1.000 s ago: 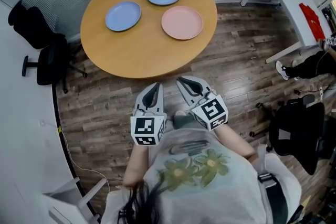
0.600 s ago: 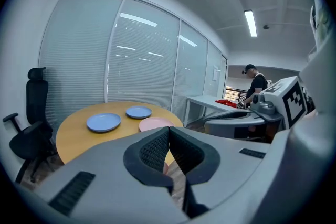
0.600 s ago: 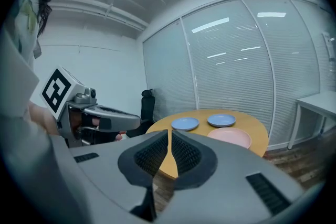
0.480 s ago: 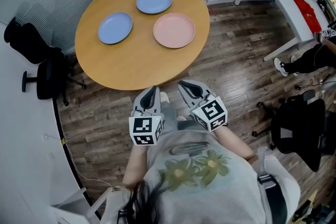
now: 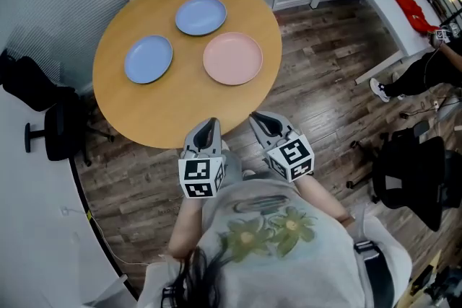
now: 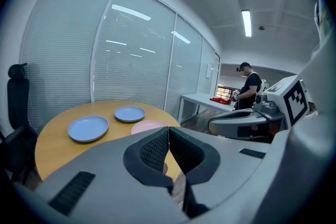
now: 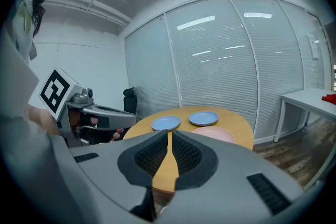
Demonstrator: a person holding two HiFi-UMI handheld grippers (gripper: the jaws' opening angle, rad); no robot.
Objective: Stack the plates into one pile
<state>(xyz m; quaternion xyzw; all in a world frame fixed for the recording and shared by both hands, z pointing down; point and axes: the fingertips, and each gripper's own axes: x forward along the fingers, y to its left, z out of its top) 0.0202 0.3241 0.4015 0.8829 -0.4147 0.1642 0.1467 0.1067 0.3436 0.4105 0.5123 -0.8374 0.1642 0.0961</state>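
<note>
On the table [image 5: 162,112], ahead of both pairs of jaws, three plates lie apart. The near plate [image 5: 232,58] is straight ahead, the left plate [image 5: 148,59] to its left, the far plate [image 5: 201,16] behind them. The left gripper [image 5: 208,128] seems to overhang the table's edge.

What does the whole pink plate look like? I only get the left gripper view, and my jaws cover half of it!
Observer: In the head view the pink plate lies whole and bare, apart from both blue plates.
Operator: Is my other hand-held gripper holding something?
Observer: No. The right gripper view shows the right hand-held gripper shut, nothing in it.
Operator: Am I over the table yet?
Observer: Barely. From the head view, the left hand-held gripper just reaches the table's near edge.
</note>
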